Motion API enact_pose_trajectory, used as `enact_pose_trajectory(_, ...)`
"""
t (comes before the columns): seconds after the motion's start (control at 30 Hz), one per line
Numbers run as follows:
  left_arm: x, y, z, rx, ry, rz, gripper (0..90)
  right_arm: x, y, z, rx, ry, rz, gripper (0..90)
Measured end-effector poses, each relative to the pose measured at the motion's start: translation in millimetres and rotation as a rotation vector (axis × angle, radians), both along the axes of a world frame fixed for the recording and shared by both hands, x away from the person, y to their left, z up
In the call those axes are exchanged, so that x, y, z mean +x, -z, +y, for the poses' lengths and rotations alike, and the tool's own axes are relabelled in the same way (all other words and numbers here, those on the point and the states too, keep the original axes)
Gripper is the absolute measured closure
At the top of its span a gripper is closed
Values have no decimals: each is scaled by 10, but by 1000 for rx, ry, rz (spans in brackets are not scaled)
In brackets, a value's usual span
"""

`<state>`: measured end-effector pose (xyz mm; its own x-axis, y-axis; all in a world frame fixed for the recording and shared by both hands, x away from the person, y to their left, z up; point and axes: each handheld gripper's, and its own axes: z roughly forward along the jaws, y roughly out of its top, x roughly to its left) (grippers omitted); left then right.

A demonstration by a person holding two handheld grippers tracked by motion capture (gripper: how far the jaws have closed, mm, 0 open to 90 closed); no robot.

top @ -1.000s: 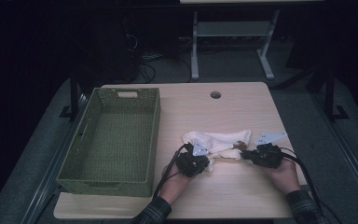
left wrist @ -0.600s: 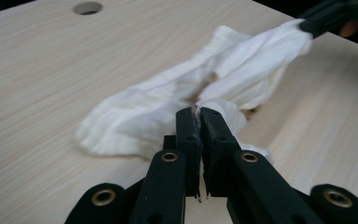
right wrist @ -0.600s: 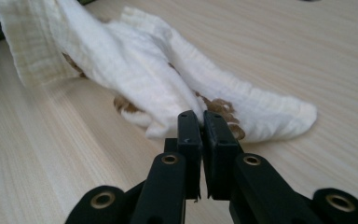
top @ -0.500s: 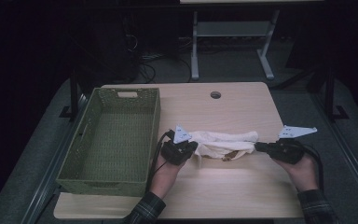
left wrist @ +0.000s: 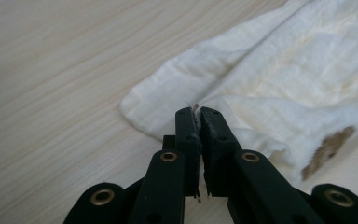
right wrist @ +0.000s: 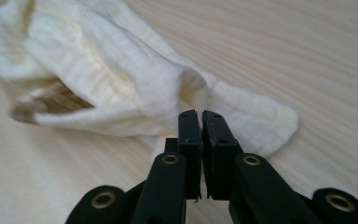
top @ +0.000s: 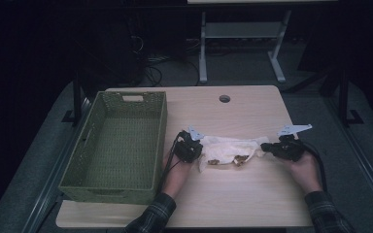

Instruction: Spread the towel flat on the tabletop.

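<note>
the left tongs are clenched on one end of the white cloth, a thin pinch of fabric caught between the black jaws in the left gripper view. the right tongs are clenched on the opposite end of the cloth, with fabric bunching up just past the jaw tips. in the high view the left tongs sit at the cloth's nine o'clock end and the right tongs at its three o'clock end, so the cloth lies drawn out between them across the surface, with brown patches along its six o'clock edge. the person's two hands come in from six o'clock, in plaid sleeves. a green woven basket stands on the surface at nine o'clock from the left tongs, just beside them but apart from the cloth. a round hole sits in the surface at twelve o'clock from the cloth, well apart.
</note>
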<state>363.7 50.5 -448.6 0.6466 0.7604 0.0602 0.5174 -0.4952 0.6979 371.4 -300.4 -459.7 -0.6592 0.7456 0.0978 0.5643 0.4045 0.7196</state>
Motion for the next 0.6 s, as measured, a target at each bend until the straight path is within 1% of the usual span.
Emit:
enact_pose_trajectory(0.03, 9, 18, -2, 10, -5, 6, 842, 26, 28, 10, -10, 2, 5, 861)
enact_pose_trajectory(0.1, 7, 30, -7, 19, -10, 6, 788, 48, 51, 12, -7, 10, 12, 854)
enact_pose_trajectory(0.13, -1, 21, -4, 16, -11, 3, 762, 46, 49, 8, -5, 14, 8, 833)
enact_pose_trajectory(0.17, -15, 1, 2, 8, -10, -1, 741, 34, 37, 0, -3, 19, 7, 786)
enact_pose_trajectory(0.23, -54, -54, 11, -6, -6, -10, 706, 1, -2, -24, 17, 22, 10, 702)
enact_pose_trajectory(0.3, -118, -127, 16, -23, 6, -24, 690, -50, -75, -58, 52, 17, -7, 677)
enact_pose_trajectory(0.37, -195, -212, 20, -38, 23, -38, 678, -101, -146, -71, 61, 9, -29, 673)
enact_pose_trajectory(0.4, -236, -251, 19, -47, 30, -46, 674, -133, -184, -67, 71, 6, -31, 673)
enact_pose_trajectory(0.47, -314, -322, 9, -51, 48, -62, 662, -185, -234, -45, 84, -19, -45, 674)
enact_pose_trajectory(0.53, -384, -380, 0, -56, 65, -79, 657, -235, -257, -2, 93, -36, -41, 674)
enact_pose_trajectory(0.57, -412, -394, -3, -59, 79, -77, 657, -253, -259, 21, 93, -52, -40, 674)
enact_pose_trajectory(0.6, -451, -387, -10, -50, 105, -66, 657, -276, -262, 51, 90, -62, -36, 674)
